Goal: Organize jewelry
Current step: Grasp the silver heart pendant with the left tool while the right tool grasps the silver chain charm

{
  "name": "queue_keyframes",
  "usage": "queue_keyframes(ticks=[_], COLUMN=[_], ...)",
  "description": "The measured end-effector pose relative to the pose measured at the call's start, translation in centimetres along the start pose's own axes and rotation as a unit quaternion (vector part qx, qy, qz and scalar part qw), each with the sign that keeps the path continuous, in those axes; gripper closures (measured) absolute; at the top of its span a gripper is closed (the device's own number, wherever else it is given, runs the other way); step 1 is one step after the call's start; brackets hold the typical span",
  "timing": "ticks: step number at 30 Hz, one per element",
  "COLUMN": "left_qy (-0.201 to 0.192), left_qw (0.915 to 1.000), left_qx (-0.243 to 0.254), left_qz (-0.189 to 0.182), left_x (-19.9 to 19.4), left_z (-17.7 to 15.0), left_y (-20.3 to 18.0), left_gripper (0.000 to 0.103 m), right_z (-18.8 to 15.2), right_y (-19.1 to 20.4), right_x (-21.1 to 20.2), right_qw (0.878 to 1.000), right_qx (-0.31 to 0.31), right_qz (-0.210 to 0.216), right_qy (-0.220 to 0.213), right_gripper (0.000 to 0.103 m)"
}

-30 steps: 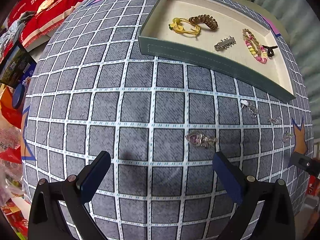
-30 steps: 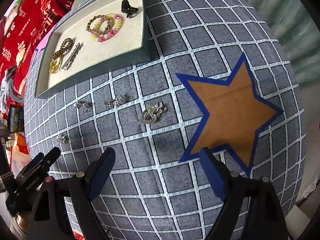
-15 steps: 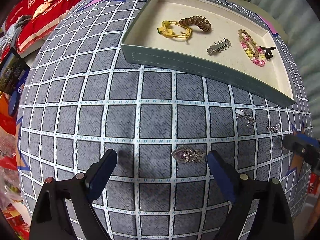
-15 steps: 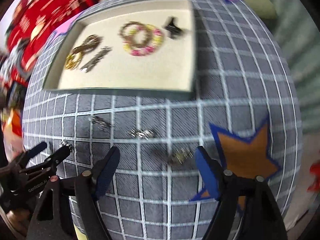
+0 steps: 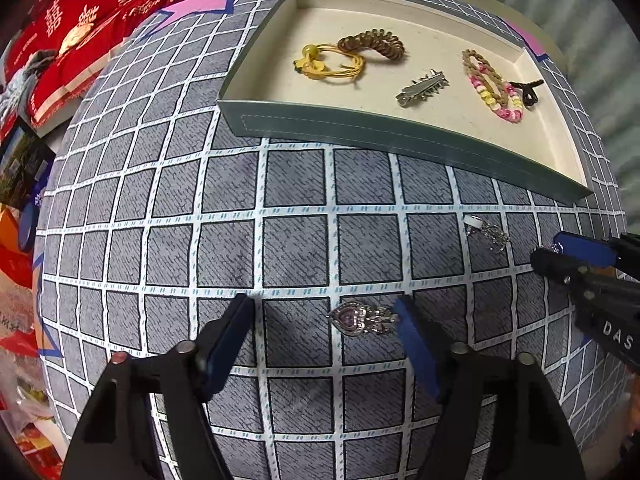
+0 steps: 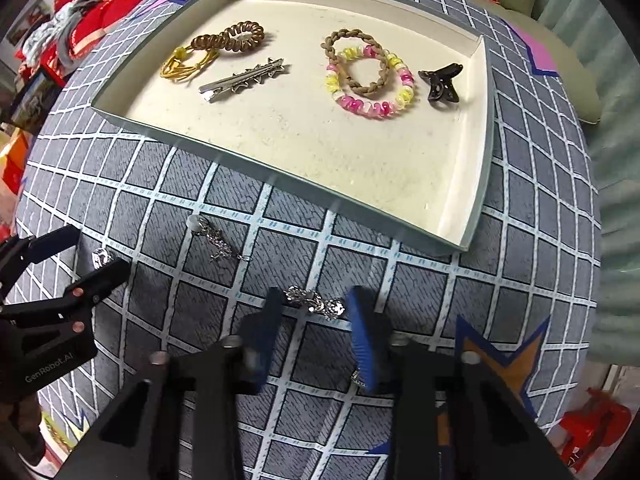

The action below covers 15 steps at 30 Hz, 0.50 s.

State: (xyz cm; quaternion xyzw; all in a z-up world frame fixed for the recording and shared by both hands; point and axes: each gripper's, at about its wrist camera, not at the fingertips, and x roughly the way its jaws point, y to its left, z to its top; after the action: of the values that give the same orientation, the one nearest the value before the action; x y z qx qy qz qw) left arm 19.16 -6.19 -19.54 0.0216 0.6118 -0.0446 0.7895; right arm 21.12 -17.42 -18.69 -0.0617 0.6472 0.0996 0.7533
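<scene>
A grey-green tray (image 5: 400, 130) (image 6: 476, 208) holds hair ties, a silver clip (image 6: 244, 78), a beaded bracelet (image 6: 370, 80) and a black claw clip (image 6: 440, 82). My left gripper (image 5: 326, 320) is open, its tips on either side of a silver heart pendant with a purple stone (image 5: 360, 320) on the checked cloth. My right gripper (image 6: 314, 316) is open around a silver chain piece (image 6: 314, 302). Another silver charm (image 6: 216, 240) (image 5: 486, 232) lies between them. A small silver piece (image 6: 100, 258) sits by the left gripper's tips in the right wrist view.
The grey checked cloth (image 5: 224, 240) covers the table, with an orange star patch (image 6: 500, 364) at the right. Red fabric and cushions (image 5: 100, 12) lie behind and to the left. Clutter hangs off the left edge (image 5: 20, 240).
Both grippers moved forward and down toward the cloth. The left one now brackets the heart pendant; the right one swung left and narrowed around the silver chain piece.
</scene>
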Motion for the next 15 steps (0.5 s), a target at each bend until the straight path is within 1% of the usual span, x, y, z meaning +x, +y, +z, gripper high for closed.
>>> queue_keyframes(ticks=[1, 2, 3, 4, 5, 7, 11, 12, 15], left_qy=[-0.003, -0.005, -0.007, -0.008, -0.009, -0.006, -0.009, -0.015, -0.018], left_qw=[1.0, 1.0, 0.9999, 0.9999, 0.9998, 0.9996, 0.9987, 0.9986, 0.998], left_qx=[0.003, 0.005, 0.009, 0.012, 0.014, 0.009, 0.001, -0.004, -0.011], left_qz=[-0.001, -0.002, -0.003, -0.006, -0.009, -0.026, -0.049, -0.05, -0.059], left_x=[0.0, -0.3, -0.5, -0.6, -0.8, -1.1, -2.4, -2.6, -3.4], left_z=[0.0, -0.3, -0.4, -0.6, -0.7, -0.6, -0.9, -1.0, -1.3], left_y=[-0.3, -0.4, -0.6, -0.7, -0.9, -1.0, -0.7, -0.4, 0.0], left_gripper=[0.032, 0.041, 0.045, 0.056, 0.06, 0.06, 0.061, 0.061, 0.061], right_z=[0.0, -0.2, -0.6, -1.3, -1.9, -2.9, -3.6, -3.8, -4.5], right_y=[0.3, 0.5, 0.1, -0.3, -1.1, -2.4, -3.8, -4.0, -5.5], right_x=[0.1, 0.1, -0.1, -0.4, -0.7, -1.3, -2.0, -2.2, -2.8], right_qw=[1.0, 1.0, 1.0, 1.0, 1.0, 0.999, 0.996, 0.995, 0.992], right_qx=[0.004, 0.008, 0.01, 0.014, 0.021, 0.04, 0.076, 0.085, 0.104], right_qz=[0.003, 0.005, 0.004, 0.004, 0.01, 0.022, 0.047, 0.055, 0.072], right_qy=[0.0, -0.001, 0.0, 0.0, 0.001, 0.003, 0.001, -0.001, -0.005], right_gripper=[0.072, 0.084, 0.089, 0.089, 0.089, 0.089, 0.089, 0.089, 0.089])
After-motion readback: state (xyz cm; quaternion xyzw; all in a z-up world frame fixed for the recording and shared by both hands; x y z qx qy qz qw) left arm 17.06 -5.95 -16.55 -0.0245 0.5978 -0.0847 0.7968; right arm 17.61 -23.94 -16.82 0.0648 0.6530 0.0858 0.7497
